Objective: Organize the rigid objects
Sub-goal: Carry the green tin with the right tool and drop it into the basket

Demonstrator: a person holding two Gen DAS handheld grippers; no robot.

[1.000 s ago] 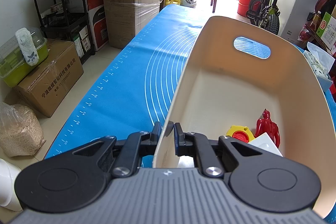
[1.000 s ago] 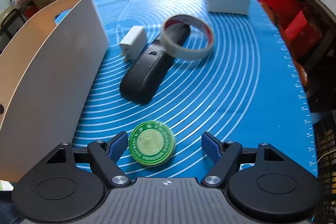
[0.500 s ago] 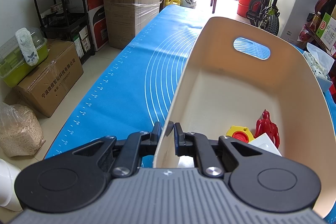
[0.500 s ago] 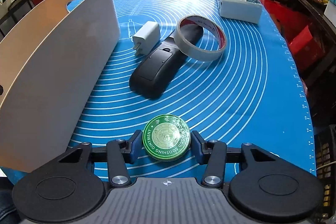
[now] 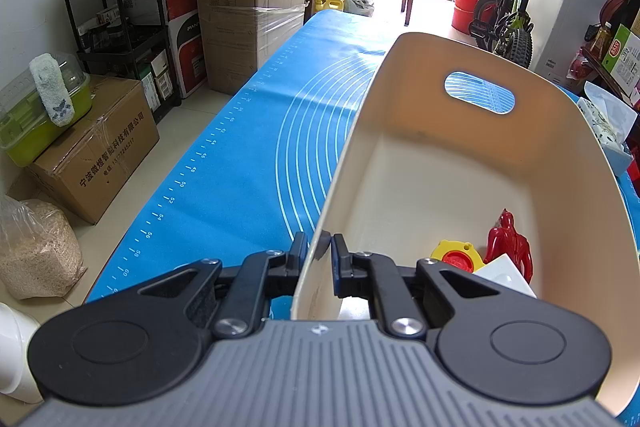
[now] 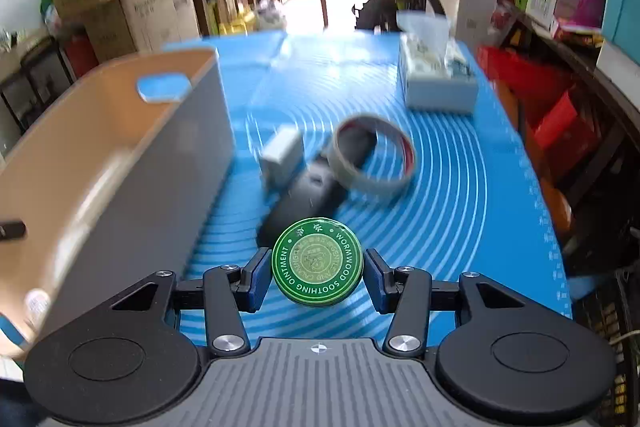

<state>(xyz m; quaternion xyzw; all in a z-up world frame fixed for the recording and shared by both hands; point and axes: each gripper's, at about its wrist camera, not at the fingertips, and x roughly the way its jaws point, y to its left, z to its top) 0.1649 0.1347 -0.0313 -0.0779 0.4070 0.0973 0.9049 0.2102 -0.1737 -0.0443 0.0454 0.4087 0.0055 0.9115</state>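
The left gripper (image 5: 320, 259) pinches the bin (image 5: 560, 187) wall; the right gripper (image 6: 317, 273), half closed, clamps a green tin (image 6: 317, 262) above the desk (image 6: 460, 187).

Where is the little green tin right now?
In the right wrist view, the green tin is pinched in the right gripper, lifted above the blue mat, just in front of the black mouse.

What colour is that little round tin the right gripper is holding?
Green, with white lettering ringing the lid of the ointment tin; the right wrist view shows it best.
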